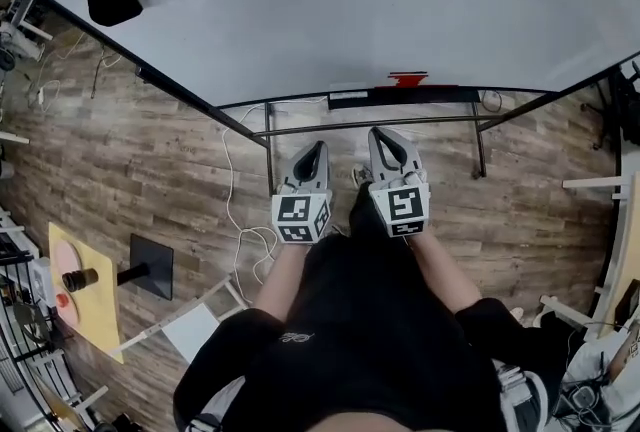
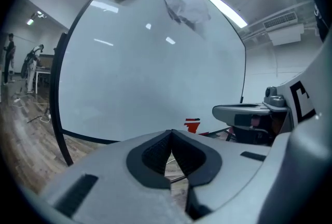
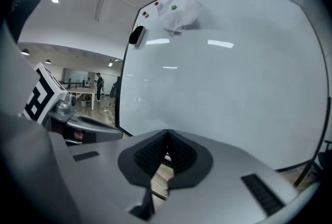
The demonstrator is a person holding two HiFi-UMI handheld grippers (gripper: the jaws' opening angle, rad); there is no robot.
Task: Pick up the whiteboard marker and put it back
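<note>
Fingers [image 2: 153, 158] of the left gripper [image 1: 318, 150] are pressed together with nothing between, and the right gripper [image 1: 386, 136] is likewise closed and empty. Both sit side by side, just apart, aimed at the whiteboard [image 1: 400, 0] above its tray [image 1: 430, 96]. This reads as a neutral carry pose with no load. Can't confirm the marker; the red item [image 1: 408, 78] at the board's lower edge may be it, and neither gripper touches it.

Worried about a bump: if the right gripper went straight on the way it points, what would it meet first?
Likely the whiteboard, low on its face; nothing shows between the right gripper and it, though depth is unclear.
</note>
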